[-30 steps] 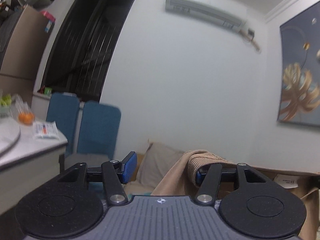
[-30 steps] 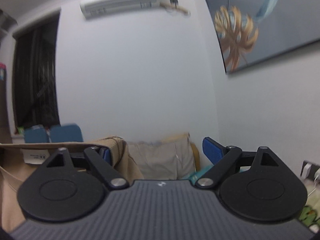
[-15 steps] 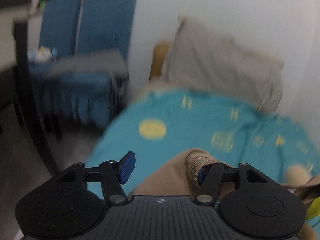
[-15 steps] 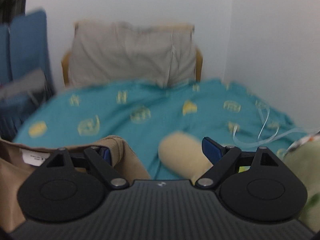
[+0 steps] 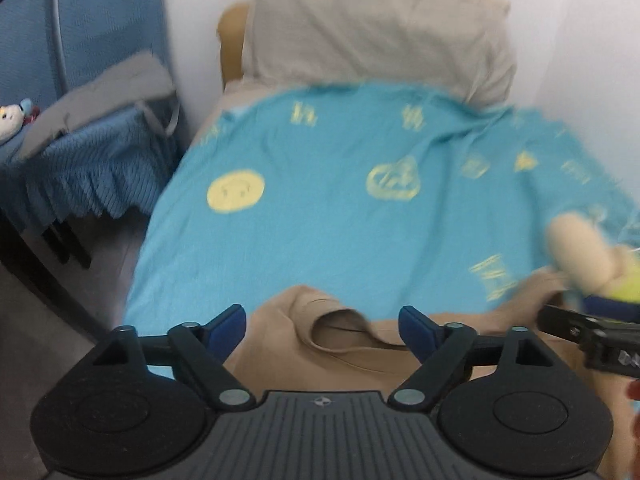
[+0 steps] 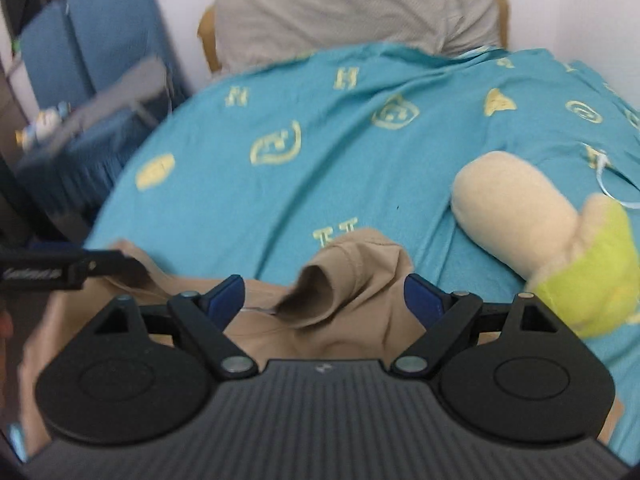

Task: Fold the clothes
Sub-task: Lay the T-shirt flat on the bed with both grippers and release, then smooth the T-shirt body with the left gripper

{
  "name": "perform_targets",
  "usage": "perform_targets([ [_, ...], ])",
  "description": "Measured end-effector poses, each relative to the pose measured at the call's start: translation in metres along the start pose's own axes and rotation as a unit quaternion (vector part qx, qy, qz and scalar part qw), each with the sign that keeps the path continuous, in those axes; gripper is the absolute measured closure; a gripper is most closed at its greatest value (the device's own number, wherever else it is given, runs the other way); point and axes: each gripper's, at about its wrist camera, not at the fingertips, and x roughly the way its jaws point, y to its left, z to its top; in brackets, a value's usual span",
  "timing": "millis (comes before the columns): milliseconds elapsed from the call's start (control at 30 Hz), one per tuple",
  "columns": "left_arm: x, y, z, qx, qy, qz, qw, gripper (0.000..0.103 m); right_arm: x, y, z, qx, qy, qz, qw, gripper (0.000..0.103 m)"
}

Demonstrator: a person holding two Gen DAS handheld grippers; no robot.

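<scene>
A bed fills the left wrist view, covered by a teal sheet (image 5: 340,216) printed with yellow motifs, a grey pillow (image 5: 376,28) propped against the white wall and blue-covered chairs (image 5: 80,92) off to one side. The tan garment (image 5: 320,356) lies on the near part of the sheet, its ribbed edge rumpled into a loose loop between the blue fingers (image 5: 228,326) of the left gripper (image 5: 322,326). Those fingers have just been opening and now stand wide, pressing on nothing — the cloth sits free beneath them.

In the right wrist view the same soft knit is heaped, one cuff-like tube (image 6: 320,292) curling up between the spread fingers of the right gripper (image 6: 324,296), which also grips nothing. A plush toy (image 6: 552,248), cream with a yellow-green band, lies on the sheet just beside the garment.

Folding appears barely begun: the garment is laid down but still bunched, so flattening and every fold seem left to do.
</scene>
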Motion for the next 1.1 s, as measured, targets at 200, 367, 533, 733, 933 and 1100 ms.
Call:
perform_targets([
  [200, -0.117, 0.006, -0.049, -0.022, -0.086, -0.019, 0.9958, 0.013, -0.1, -0.01, -0.041, 0.077, -0.052, 0.011, 0.996, 0.015],
  [367, -0.215, 0.013, -0.11, -0.076, -0.108, -0.04, 0.9904, 0.013, -0.19, -0.01, -0.092, 0.09, -0.068, 0.012, 0.994, 0.015],
  [533, -0.295, 0.012, -0.155, -0.108, -0.117, -0.026, 0.9869, 0.013, -0.277, 0.012, -0.115, 0.049, -0.1, -0.005, 0.994, 0.015],
  [733, -0.349, 0.025, -0.173, -0.183, -0.1, -0.032, 0.9774, 0.011, -0.353, 0.031, -0.135, 0.053, -0.1, -0.004, 0.994, 0.015],
  [933, -0.328, 0.069, -0.21, -0.272, -0.089, -0.072, 0.9555, 0.012, -0.372, 0.03, -0.186, 0.014, -0.133, 0.001, 0.991, 0.015],
  [1100, -0.281, 0.105, -0.24, -0.374, -0.074, -0.088, 0.9202, 0.021, -0.342, 0.012, -0.226, 0.047, -0.11, 0.016, 0.993, 0.015],
])
